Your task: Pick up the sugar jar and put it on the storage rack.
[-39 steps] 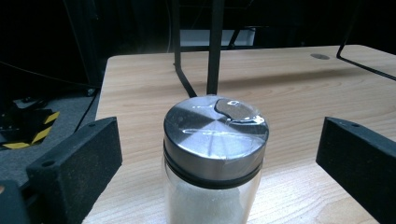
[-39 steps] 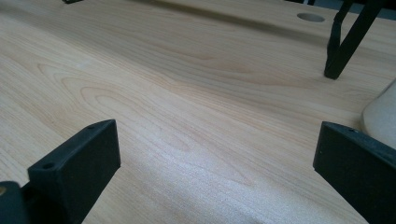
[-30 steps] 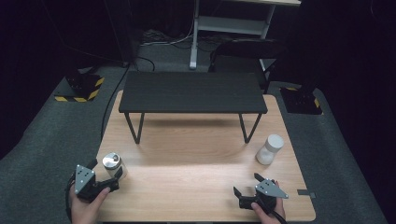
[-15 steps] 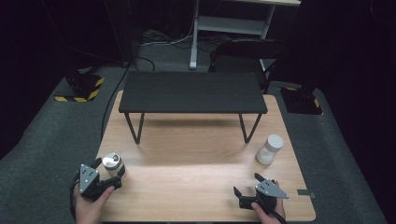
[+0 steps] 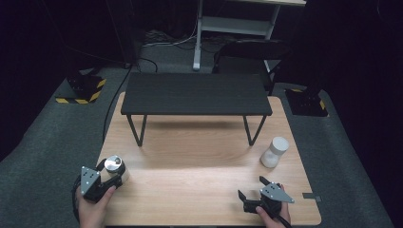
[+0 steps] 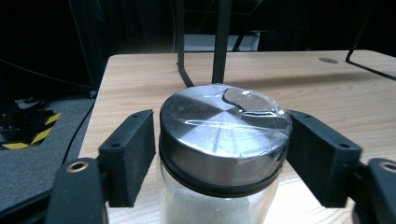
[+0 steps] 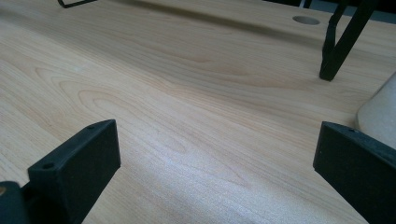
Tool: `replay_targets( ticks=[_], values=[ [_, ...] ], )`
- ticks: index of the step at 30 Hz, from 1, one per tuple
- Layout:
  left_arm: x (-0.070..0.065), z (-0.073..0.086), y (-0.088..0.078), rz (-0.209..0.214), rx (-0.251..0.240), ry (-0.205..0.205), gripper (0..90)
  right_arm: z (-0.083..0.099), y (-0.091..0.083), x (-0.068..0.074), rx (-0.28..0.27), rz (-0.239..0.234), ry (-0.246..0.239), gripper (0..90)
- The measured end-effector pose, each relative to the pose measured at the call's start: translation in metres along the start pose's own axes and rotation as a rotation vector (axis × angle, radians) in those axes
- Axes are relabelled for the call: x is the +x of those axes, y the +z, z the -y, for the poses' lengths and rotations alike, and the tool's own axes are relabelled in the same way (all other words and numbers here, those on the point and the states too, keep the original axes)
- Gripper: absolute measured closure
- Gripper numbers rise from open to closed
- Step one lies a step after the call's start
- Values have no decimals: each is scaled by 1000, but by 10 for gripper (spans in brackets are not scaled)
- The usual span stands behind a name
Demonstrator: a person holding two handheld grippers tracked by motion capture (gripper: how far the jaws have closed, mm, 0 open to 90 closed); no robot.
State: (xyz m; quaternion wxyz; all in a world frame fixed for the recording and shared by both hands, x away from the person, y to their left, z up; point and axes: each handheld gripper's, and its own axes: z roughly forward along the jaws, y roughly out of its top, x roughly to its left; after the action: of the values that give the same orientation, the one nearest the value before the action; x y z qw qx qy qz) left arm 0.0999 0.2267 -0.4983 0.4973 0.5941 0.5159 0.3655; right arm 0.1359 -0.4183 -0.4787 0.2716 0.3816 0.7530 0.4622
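- The place looks like a lab or a test room, not a home.
- A light wooden table (image 5: 199, 156) stands alone on grey carpet (image 5: 52, 152), with dark surroundings and no decoration.
- Yellow-and-black warning stripes mark heavy black stands (image 5: 83, 90) on the floor at both sides of the table.
- Black cables (image 5: 116, 102) run over the carpet.
- Behind the table there is a white metal frame (image 5: 237, 21) and a black office chair (image 5: 247, 50).
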Motion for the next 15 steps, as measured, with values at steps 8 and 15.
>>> replay_targets(
  ticks=[8, 15],
  values=[
    [-1, 1, 0, -5, -6, 5, 329, -1, 1, 1, 7, 1, -3, 1],
    [-6, 0, -1, -20, -9, 38, 346, 0, 0, 0, 0, 2, 3, 1]
  ],
)
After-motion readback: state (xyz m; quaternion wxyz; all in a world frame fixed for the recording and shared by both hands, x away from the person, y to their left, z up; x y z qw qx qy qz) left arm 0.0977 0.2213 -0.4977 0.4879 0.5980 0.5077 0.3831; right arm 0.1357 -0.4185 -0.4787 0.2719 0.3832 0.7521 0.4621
